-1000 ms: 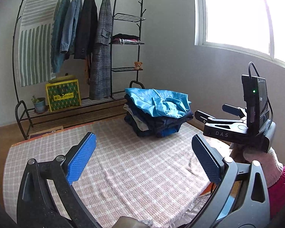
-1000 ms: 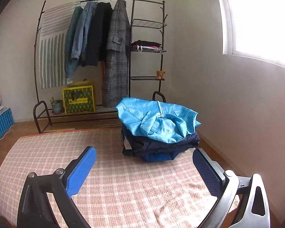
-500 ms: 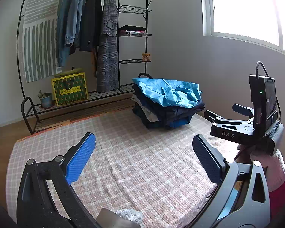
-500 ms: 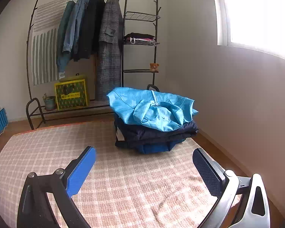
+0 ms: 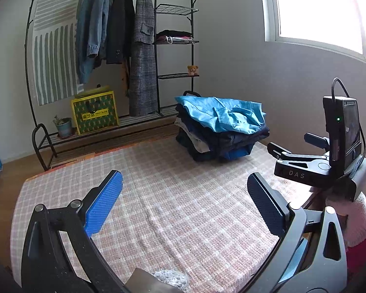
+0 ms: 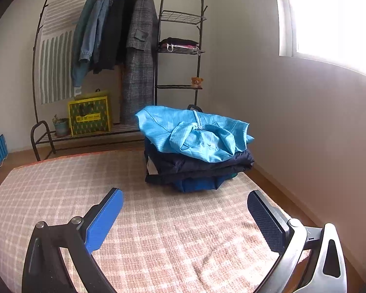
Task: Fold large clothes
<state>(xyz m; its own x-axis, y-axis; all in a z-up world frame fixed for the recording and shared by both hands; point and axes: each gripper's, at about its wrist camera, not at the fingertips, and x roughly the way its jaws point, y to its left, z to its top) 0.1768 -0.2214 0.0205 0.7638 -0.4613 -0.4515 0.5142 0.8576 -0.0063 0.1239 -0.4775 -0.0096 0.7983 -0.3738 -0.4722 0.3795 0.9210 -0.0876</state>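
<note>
- Left gripper [image 5: 184, 196]: jaws spread wide, nothing between them, held above checked blanket [image 5: 170, 207].
- Right gripper [image 6: 185, 211]: jaws likewise wide apart, empty, over same blanket; also seen in left wrist view at right edge, gloved hand [image 5: 353, 222] beneath.
- Stack of folded clothes [image 6: 195, 153]: on blanket's far right corner, near wall; light blue garment [image 6: 192, 134] on top.
- Clothes rack [image 5: 109, 48] behind, coats hanging.

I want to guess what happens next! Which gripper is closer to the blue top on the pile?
Probably the right gripper: the light blue top looms nearer in its view. The left gripper sees the clothes pile farther off. Both are open and empty.
</note>
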